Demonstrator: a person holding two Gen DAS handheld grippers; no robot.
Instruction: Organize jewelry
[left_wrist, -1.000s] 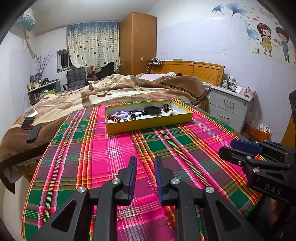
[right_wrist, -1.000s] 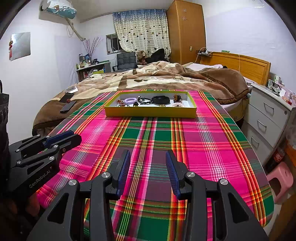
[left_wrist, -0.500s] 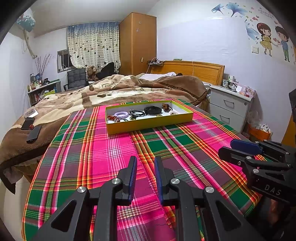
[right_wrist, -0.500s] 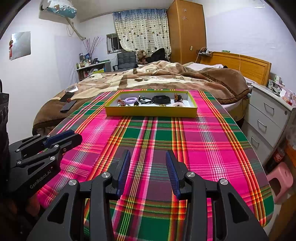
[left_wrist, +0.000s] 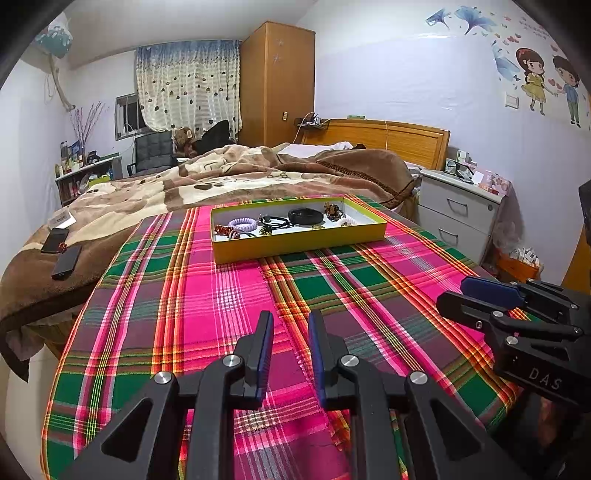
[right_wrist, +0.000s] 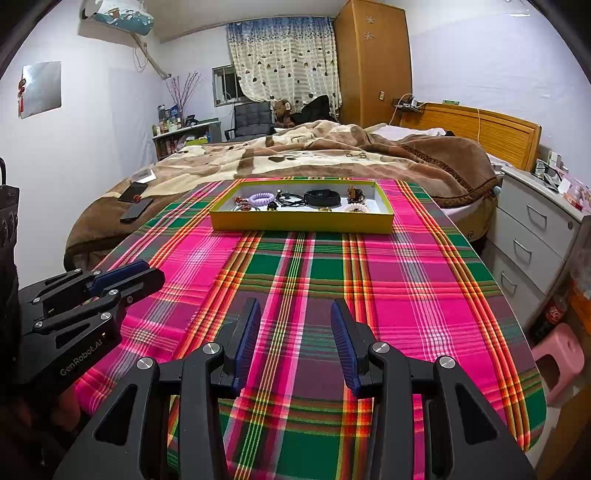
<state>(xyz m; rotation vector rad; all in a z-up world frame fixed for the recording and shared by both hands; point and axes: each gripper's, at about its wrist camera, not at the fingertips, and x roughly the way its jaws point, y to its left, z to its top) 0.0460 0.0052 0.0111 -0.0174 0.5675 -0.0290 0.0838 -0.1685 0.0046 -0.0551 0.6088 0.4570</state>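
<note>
Hovering, both empty | left gripper (left_wrist: 290, 325) gaping narrowly | right gripper (right_wrist: 295, 314) gaping wider | jewelry tray (right_wrist: 301, 220) lying at 12 o'clock, well apart, long axis crosswise, neither nearer

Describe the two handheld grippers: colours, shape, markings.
Both are matte black frames with triangular cut-outs and silver screws. The left gripper and right gripper each have two flat fingers faced with ribbed dark-blue pads. White lettering: "GenRobot.AI" on the left one's side, "DAS" on the right's.
</note>
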